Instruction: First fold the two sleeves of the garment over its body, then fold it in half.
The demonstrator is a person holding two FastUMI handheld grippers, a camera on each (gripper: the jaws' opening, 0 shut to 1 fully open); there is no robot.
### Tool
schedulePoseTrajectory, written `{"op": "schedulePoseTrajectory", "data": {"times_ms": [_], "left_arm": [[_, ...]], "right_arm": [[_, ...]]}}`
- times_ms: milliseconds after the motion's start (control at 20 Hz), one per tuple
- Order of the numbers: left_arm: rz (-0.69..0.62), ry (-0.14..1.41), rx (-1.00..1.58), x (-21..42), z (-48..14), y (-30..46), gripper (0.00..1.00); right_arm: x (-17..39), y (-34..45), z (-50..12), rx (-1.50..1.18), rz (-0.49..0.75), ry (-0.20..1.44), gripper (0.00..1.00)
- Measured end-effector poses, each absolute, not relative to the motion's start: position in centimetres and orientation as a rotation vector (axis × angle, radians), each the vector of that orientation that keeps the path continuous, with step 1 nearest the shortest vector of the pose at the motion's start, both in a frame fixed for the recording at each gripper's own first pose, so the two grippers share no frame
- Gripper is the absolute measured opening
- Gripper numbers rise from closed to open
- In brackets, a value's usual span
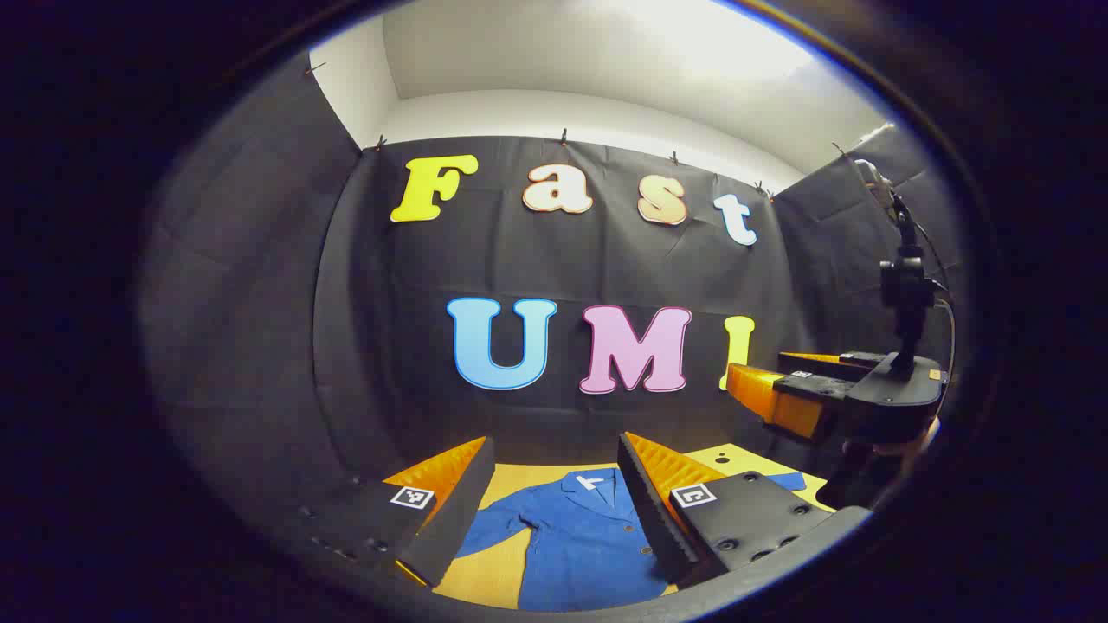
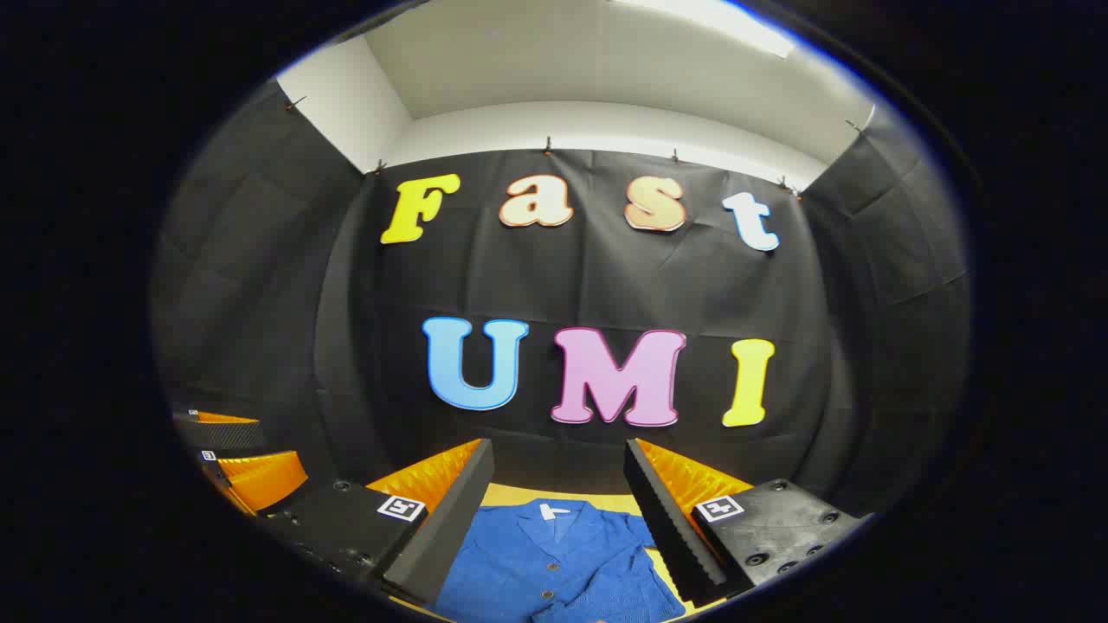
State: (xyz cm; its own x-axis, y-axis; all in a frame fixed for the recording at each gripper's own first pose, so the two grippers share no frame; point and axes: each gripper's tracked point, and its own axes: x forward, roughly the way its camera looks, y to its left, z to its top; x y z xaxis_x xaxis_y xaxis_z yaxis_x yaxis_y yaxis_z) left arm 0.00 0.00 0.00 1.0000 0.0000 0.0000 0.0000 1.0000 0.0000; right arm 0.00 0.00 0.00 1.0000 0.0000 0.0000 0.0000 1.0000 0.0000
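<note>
A blue buttoned jacket (image 1: 580, 541) lies flat on a yellow table (image 1: 736, 456), collar toward the back wall, one sleeve spread to the left. My left gripper (image 1: 554, 450) hangs open above it, nothing between its fingers. In the right gripper view the same jacket (image 2: 554, 562) lies below my right gripper (image 2: 558, 454), which is also open and holds nothing. The right gripper (image 1: 779, 381) appears at the right of the left gripper view, with a hand under it. The left gripper's orange fingers (image 2: 255, 476) show at the left edge of the right gripper view.
Black cloth walls close the booth at the back and on both sides. A black camera mount (image 1: 905, 294) stands on top of the right gripper. The table's yellow top (image 2: 519, 495) runs up to the back wall.
</note>
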Motion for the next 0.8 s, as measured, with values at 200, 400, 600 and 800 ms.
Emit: {"op": "schedulePoseTrajectory", "data": {"times_ms": [200, 400, 600, 800], "left_arm": [[-0.029, -0.012, 0.009, 0.9, 0.2, -0.2, 0.82], [-0.052, -0.016, 0.003, 2.7, 0.2, -1.6, 0.82], [-0.062, -0.022, -0.013, 4.9, 0.0, -3.2, 0.82], [-0.047, -0.018, -0.054, 6.5, -0.2, -4.1, 0.82]], "right_arm": [[-1.3, -1.6, 0.6, -0.036, -0.056, -0.033, 0.96], [-0.1, -3.9, -0.4, -0.021, -0.096, -0.014, 0.96], [1.3, -6.2, -1.2, -0.042, -0.102, -0.006, 0.96], [3.0, -7.2, -2.8, -0.054, -0.08, 0.026, 0.97]]}}
